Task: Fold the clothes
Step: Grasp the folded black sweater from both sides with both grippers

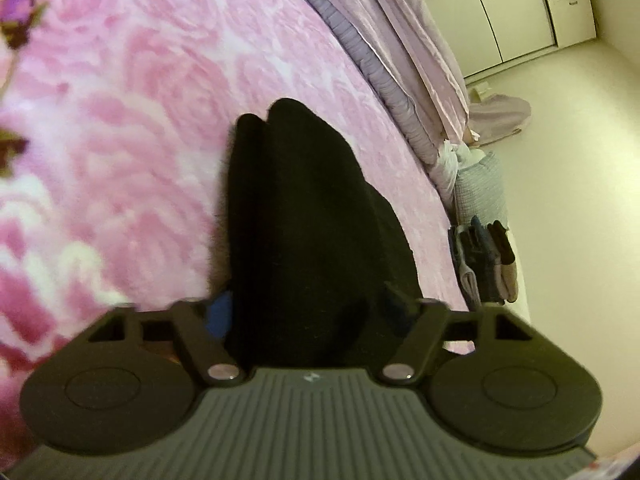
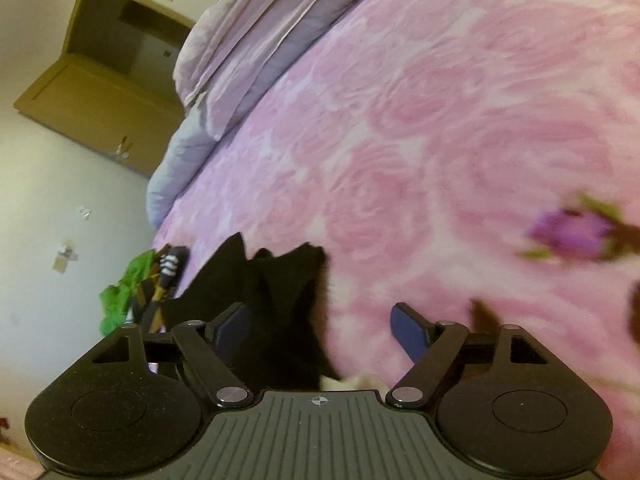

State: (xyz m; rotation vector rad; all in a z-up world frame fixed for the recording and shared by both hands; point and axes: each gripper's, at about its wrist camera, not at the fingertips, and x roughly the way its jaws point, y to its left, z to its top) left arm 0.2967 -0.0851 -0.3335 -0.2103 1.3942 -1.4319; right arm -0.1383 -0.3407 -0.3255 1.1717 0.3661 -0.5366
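Nearest in the left wrist view, the left gripper (image 1: 310, 312) has a black, soft, fuzzy garment (image 1: 304, 216) filling the whole gap between its two blue-padded fingers (image 1: 219, 316). The cloth hides most of both pads, so whether they press on it cannot be told. The garment runs away from the gripper in a tapering heap on the pink rose-patterned bed cover (image 1: 152, 128).

In the right wrist view, the right gripper (image 2: 320, 334) stands wide open. Its left blue finger (image 2: 234, 330) lies against the same black garment (image 2: 280, 300), while the right one is over bare pink cover (image 2: 440, 120); nothing is clamped. Both views are smeared with blur.

Beyond, a folded lilac quilt (image 1: 376, 24) lies at the bed's far edge. Beside the bed are a blurred pile of dark and grey clothes (image 1: 486, 260) and, in the right view, a green cloth with striped items (image 2: 132, 292), too blurred to count. A brown door (image 2: 100, 80) stands open far off.
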